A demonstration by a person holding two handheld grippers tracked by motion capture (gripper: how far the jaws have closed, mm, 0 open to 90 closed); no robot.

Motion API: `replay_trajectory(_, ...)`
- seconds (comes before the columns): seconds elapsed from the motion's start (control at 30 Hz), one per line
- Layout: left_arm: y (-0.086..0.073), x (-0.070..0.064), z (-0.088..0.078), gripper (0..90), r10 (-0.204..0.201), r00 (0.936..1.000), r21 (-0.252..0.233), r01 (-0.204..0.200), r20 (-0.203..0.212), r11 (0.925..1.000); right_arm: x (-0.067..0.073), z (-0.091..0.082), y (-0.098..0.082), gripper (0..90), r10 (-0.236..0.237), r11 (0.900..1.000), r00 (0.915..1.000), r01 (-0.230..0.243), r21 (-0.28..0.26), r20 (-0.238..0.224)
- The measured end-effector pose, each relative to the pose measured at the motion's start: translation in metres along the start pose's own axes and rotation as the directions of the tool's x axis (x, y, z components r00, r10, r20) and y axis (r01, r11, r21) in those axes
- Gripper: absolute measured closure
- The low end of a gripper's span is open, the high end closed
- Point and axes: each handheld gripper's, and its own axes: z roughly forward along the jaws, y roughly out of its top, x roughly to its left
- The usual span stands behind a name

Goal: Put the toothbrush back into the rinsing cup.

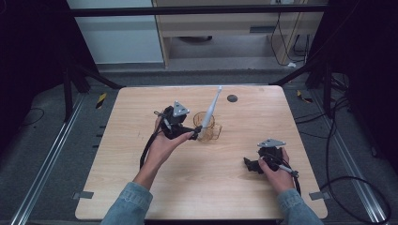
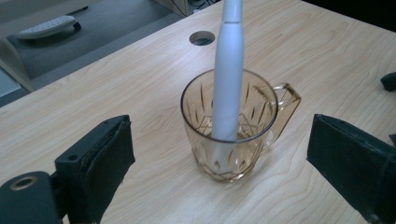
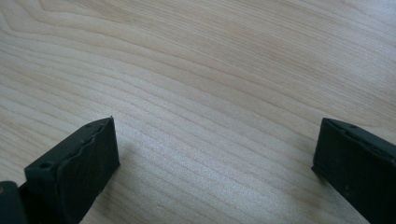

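While the left tool (image 2: 219,154) hangs w/ jaws spread wide and nothing pressed between them, the amber glass mug (image 2: 229,128) stands straight ahead of it, mid-surface (image 1: 141,187), framed by the gap but clear of both pads. White toothbrush (image 2: 227,79) stands in the mug, long axis near upright, leaning up and away from the tool. Left tool is by far the nearer; right tool (image 1: 252,165) sits well apart toward the near right corner, jaws also wide, empty, over bare wood.
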Motion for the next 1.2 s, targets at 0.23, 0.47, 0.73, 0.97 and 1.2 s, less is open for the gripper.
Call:
replay_trajectory(0.23,-0.010,0.011,-0.010,5.9,-0.010,0.9999,0.006,0.010,-0.013,0.9999,0.000,0.000,0.000,0.3,-0.001,1.000,1.0000,0.001,0.000,0.000)
replay_trajectory(0.47,-0.018,0.020,-0.020,4.8,-0.010,0.9995,0.017,0.011,-0.031,0.9998,0.000,0.000,0.000,0.3,0.000,1.000,1.0000,0.000,0.000,0.000)
replay_trajectory(0.73,-0.039,0.026,-0.027,4.5,-0.032,0.9986,0.032,0.033,-0.042,0.9989,0.000,0.000,0.000,0.3,0.000,1.000,1.0000,0.000,0.000,0.000)
replay_trajectory(0.97,-0.057,0.033,-0.029,4.8,-0.060,0.9971,0.056,0.063,-0.046,0.9965,0.000,0.000,0.000,0.4,-0.002,1.000,1.0000,0.002,0.000,0.001)
replay_trajectory(1.2,-0.077,0.039,-0.021,5.8,-0.090,0.9949,0.090,0.094,-0.044,0.9915,0.000,0.000,0.000,0.3,0.000,1.000,1.0000,0.000,0.000,0.000)
